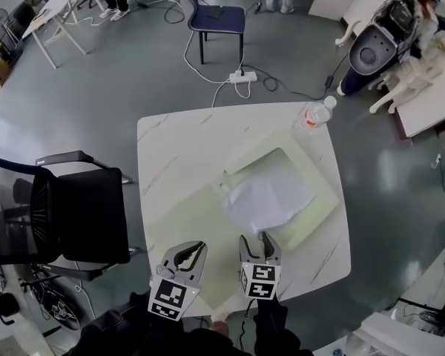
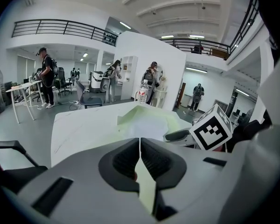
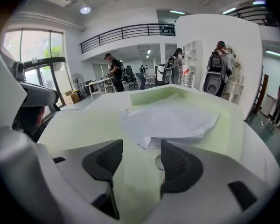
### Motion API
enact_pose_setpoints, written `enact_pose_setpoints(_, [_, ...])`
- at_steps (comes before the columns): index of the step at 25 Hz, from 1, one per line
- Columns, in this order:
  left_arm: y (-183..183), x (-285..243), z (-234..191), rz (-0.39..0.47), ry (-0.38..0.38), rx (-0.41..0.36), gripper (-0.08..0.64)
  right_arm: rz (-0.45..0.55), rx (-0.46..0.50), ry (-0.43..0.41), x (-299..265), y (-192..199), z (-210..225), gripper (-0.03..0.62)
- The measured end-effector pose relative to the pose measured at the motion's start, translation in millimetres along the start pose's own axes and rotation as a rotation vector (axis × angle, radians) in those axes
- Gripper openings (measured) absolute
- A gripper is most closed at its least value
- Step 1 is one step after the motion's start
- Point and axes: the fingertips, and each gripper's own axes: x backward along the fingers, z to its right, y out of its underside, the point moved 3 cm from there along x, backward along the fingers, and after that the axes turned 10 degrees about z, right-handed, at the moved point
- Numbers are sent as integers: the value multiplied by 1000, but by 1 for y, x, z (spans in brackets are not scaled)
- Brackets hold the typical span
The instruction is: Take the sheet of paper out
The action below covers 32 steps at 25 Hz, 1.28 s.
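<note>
A crumpled white sheet of paper (image 1: 271,197) lies on an opened pale green folder (image 1: 317,221) on the white marble table (image 1: 185,143). My right gripper (image 1: 261,238) is open at the sheet's near edge, just short of it. In the right gripper view the paper (image 3: 172,120) lies right ahead of the spread jaws (image 3: 141,150), with only green folder between them. My left gripper (image 1: 193,248) hangs over the folder's flat left flap (image 1: 182,213) with its jaws shut (image 2: 140,141); I see nothing held between them. The left gripper view shows the paper (image 2: 147,125) farther ahead.
A clear plastic bottle (image 1: 315,114) stands at the table's far right corner. A black office chair (image 1: 67,213) sits close to the table's left side. A blue chair (image 1: 211,17) and a power strip (image 1: 242,76) are on the floor beyond.
</note>
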Motion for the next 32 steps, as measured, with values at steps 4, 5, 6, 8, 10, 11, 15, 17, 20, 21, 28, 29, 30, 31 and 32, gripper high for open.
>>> enact_pose_setpoints(4, [3,-4,-7,-8,-5,8,29,-24,-7,-5,-9,3,0,254])
enact_pose_setpoints(5, [3,-5,-9,-9,-6,9,29,-29,-8,-6,-11,3,0,243])
enact_pose_setpoints(6, [2,-5,-10,-10,-8,10,29,-32,-10,-6,-13,3,0,234])
enact_pose_setpoints(8, [2,-6,-14,-11,-11,11,29,-31,-9,2,-15,2,1,195])
enact_pose_setpoints(10, [2,-6,-17,-13,-16,11,29,-29,-4,16,-16,0,3,158])
enact_pose_setpoints(11, [3,-6,-18,-15,-18,11,29,-28,-1,25,-17,0,4,137])
enact_pose_setpoints(15, [7,-5,-23,-21,-28,16,29,-28,10,51,-20,0,10,68])
enact_pose_setpoints(17, [8,-5,-23,-23,-32,17,29,-31,14,52,-22,0,11,60])
enact_pose_setpoints(20, [8,-5,-25,-23,-35,19,29,-33,13,50,-24,0,11,41])
enact_pose_setpoints(21, [8,-5,-25,-22,-35,19,29,-33,11,47,-24,0,11,33])
enact_pose_setpoints(28, [7,-4,-24,-13,-41,18,29,-16,11,22,-21,-5,10,19])
enact_pose_setpoints(29, [7,-2,-24,-11,-43,17,29,-9,13,20,-19,-6,9,18])
enact_pose_setpoints(30, [7,-1,-24,-8,-45,16,29,-1,15,19,-17,-7,9,18])
enact_pose_setpoints(31, [6,0,-24,-5,-49,16,29,6,18,18,-15,-9,8,18])
enact_pose_setpoints(32, [4,2,-23,0,-52,16,29,15,21,17,-12,-12,8,18])
